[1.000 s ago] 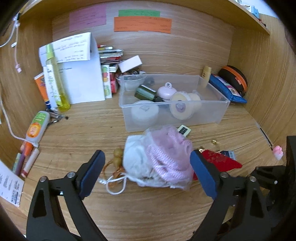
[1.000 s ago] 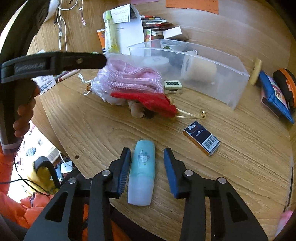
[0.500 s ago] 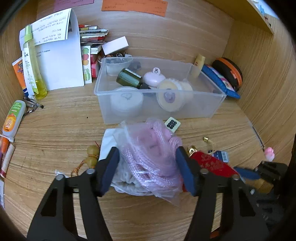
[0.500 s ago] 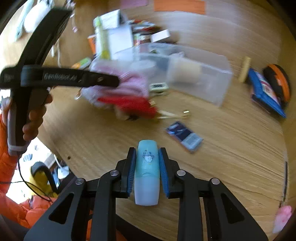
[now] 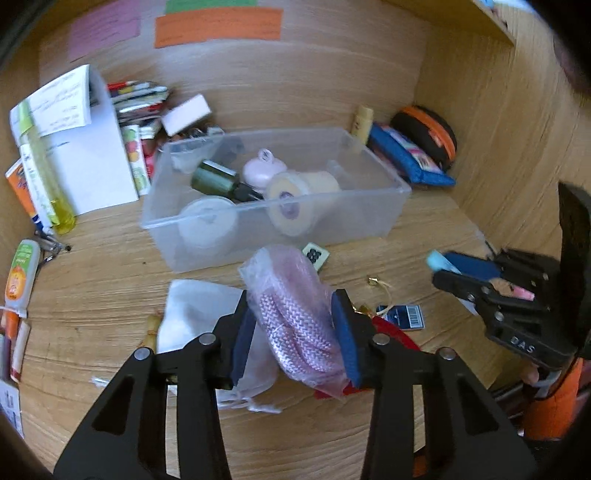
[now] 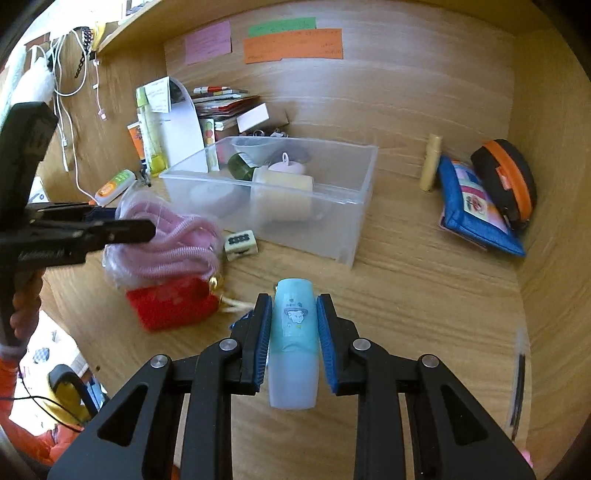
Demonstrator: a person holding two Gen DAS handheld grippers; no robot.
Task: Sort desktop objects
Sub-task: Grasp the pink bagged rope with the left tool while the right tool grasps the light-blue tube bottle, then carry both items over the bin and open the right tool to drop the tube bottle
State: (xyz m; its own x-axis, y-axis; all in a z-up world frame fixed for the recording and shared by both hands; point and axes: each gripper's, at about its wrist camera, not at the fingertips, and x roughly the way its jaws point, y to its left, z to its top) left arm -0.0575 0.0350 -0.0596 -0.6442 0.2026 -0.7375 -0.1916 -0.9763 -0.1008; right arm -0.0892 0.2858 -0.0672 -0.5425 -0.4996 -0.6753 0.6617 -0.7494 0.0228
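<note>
Now – right claw (image 6: 291, 325) | teal tube (image 6: 293, 343) clamped | lengthwise, cap forward

One clear plastic bin (image 6: 354, 206). Three sticky notes on back wall: pink (image 6: 208, 41), green (image 6: 282, 26), orange (image 6: 293, 46). Two pouches at desk's right edge: blue (image 6: 476, 210), black-orange (image 6: 508, 177). One mahjong tile (image 6: 241, 244). One red pouch (image 6: 171, 304).
</note>
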